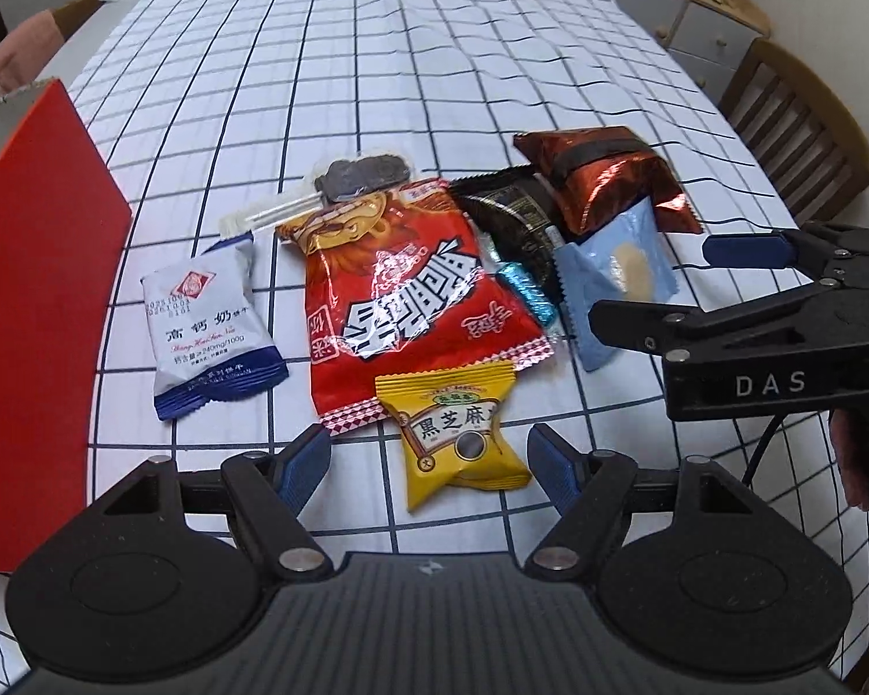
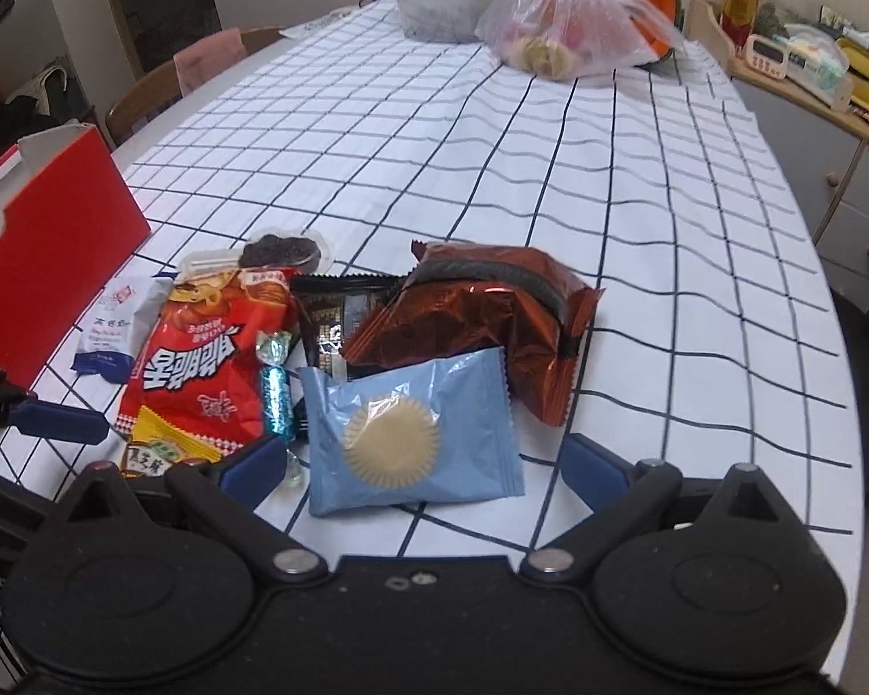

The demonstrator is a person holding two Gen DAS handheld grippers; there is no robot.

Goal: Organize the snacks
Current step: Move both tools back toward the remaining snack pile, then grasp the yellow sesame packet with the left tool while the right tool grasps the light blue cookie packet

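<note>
- The red box [image 1: 35,313] stood at the left of the checked tablecloth [image 1: 376,87], well apart from most of the pile; stiff card, it looked the likely home for the snacks.
- The big red bag [image 1: 411,301] lay flat mid-pile, long axis running away from the left gripper [image 1: 428,463], top seam at the far end. Probably light, crinkly and slippery; a crimped end seam seemed the safest hold.
- The copper foil pack [image 2: 481,318] sat puffed and tilted at the far right, leaning over the blue packet [image 2: 411,434].
- The blue packet lay flat just ahead of the right gripper [image 2: 428,463], its round biscuit likely fragile; better pinched by an edge.
- The yellow sachet [image 1: 463,434] lay between the left fingers, overlapping the red bag's near end.
- Both jaws stood spread wide, grasping nothing.
</note>
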